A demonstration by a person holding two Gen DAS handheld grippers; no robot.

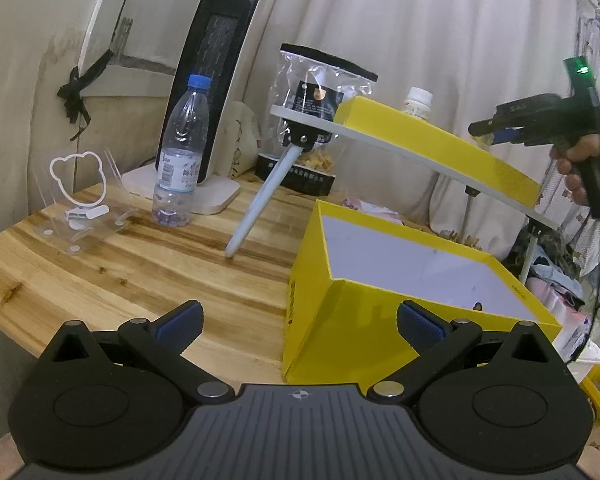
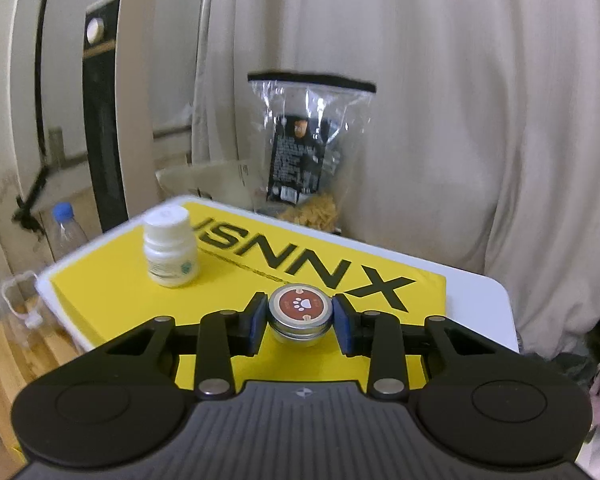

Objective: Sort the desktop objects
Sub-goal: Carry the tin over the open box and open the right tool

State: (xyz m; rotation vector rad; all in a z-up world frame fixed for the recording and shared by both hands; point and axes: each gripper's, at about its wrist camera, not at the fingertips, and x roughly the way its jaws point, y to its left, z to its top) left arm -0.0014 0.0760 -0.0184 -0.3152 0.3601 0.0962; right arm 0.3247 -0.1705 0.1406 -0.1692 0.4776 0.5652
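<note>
The right tool (image 2: 300, 316) sits closed on a small round tin (image 2: 300, 312) with a paw print on its brown lid, blue pads pressing its metal wall from either side. The tin is low over, or perhaps resting on, the yellow box lid (image 2: 236, 292) — I cannot tell which — and that lid lies on a small white tray stand (image 2: 475, 300) raised above the table. A white pill bottle (image 2: 171, 251) stands upright on the same lid, near the tin but apart from it. The tin looks light and rigid, with a smooth, probably slippery side; the hold across its widest part, just under the lid rim, seems the sound one, since a grip higher up could slide off or pop the lid. The left tool (image 1: 300, 326) hangs spread wide and empty above the near edge of the wooden table (image 1: 112, 276), just in front of the open yellow box (image 1: 339, 328), whose white inside looks almost bare and is likely where the tin belongs. The stand's thin leg (image 1: 260, 206) props on the wood, so the tray may wobble if pushed. Elsewhere on the table stand a water bottle (image 1: 180, 160), a clear acrylic holder with a bear outline (image 1: 80, 196), and a clear snack bag (image 1: 319, 120) at the back — with pale curtains behind and a heap of clothes off to the right.
</note>
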